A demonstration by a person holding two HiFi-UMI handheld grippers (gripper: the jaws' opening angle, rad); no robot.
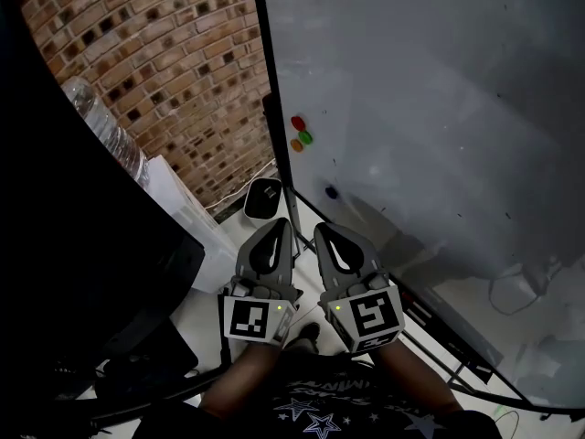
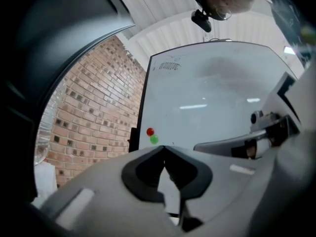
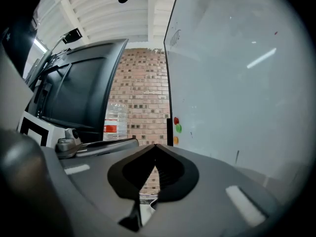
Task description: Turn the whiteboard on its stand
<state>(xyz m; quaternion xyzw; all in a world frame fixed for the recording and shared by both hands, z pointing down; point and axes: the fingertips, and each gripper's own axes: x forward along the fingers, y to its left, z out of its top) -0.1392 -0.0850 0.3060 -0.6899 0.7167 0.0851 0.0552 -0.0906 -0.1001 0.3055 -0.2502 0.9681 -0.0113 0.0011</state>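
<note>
**Head view.** The whiteboard (image 1: 411,108) fills the right of the picture on its stand (image 1: 448,337). Its dark left edge runs down toward you. Your left gripper (image 1: 277,227) and right gripper (image 1: 327,231) sit side by side low down off that edge, near it but not touching as far as I can tell. Three magnets (image 1: 301,133) cling to the board just inside the edge. A small bin (image 1: 263,198) stands on the floor beside the board's lower corner, with a brick wall (image 1: 174,62) beyond it.

**Left gripper view.** The jaws are clenched tip to tip with nothing between them. The board's face is ahead, and the edge and magnets sit just left of the tips.

**Right gripper view.** The jaws are also clenched and empty. The board is at the right, seen almost edge-on. A water bottle (image 3: 114,122) and a dark screen (image 3: 79,88) lie off its left edge.

**Judgement.** Nothing shows which way the board faced before. This fits you closing in to swing it, and equally drawing off once it has swung.

If you are pressing on it:
- Bear on the frame, not the writing face.
- Stay clear of the magnets.
- Keep both tools level with each other so the board pivots rather than racks.
- Mind the bin and the stand's feet below the sweeping corner.
</note>
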